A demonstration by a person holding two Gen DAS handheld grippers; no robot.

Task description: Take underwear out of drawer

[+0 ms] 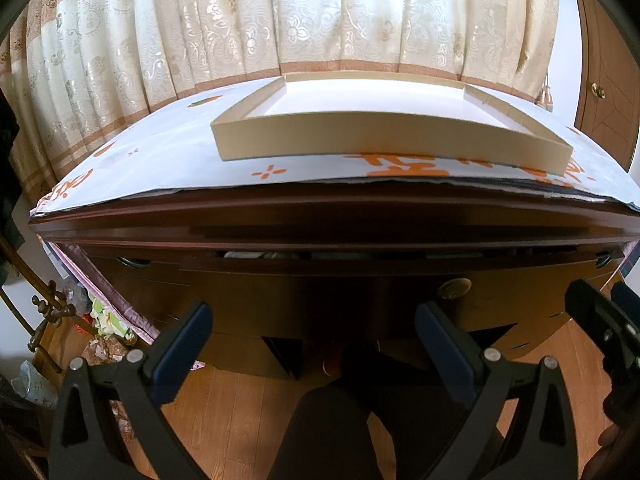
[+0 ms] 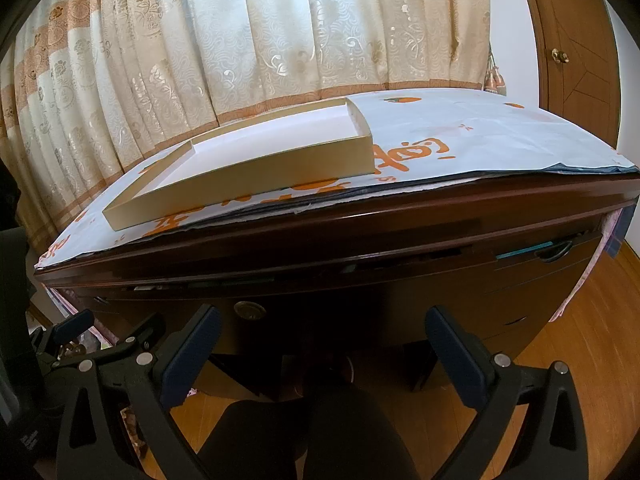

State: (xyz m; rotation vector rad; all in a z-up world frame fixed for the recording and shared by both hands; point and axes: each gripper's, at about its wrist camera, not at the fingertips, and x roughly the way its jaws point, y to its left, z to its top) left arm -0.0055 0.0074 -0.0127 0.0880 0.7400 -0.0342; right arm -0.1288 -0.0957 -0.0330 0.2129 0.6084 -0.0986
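Note:
A dark wooden desk has a centre drawer [image 1: 340, 284] with a round brass lock [image 1: 454, 289]; it also shows in the right wrist view [image 2: 320, 296]. The drawer is out a crack, and bits of pale cloth [image 1: 248, 255] show in the gap under the desktop. My left gripper [image 1: 314, 340] is open and empty, in front of the drawer face and apart from it. My right gripper [image 2: 324, 344] is open and empty, also in front of the drawer; it shows at the right edge of the left wrist view [image 1: 600, 320].
A shallow beige box lid [image 1: 384, 120] lies on a white and orange sheet [image 1: 160, 160] on the desktop. Patterned curtains [image 1: 280, 20] hang behind. A wooden cabinet [image 2: 572, 60] stands at the right. Clutter [image 1: 100, 320] lies on the floor at the left. Dark-clothed knees [image 2: 320, 432] are below.

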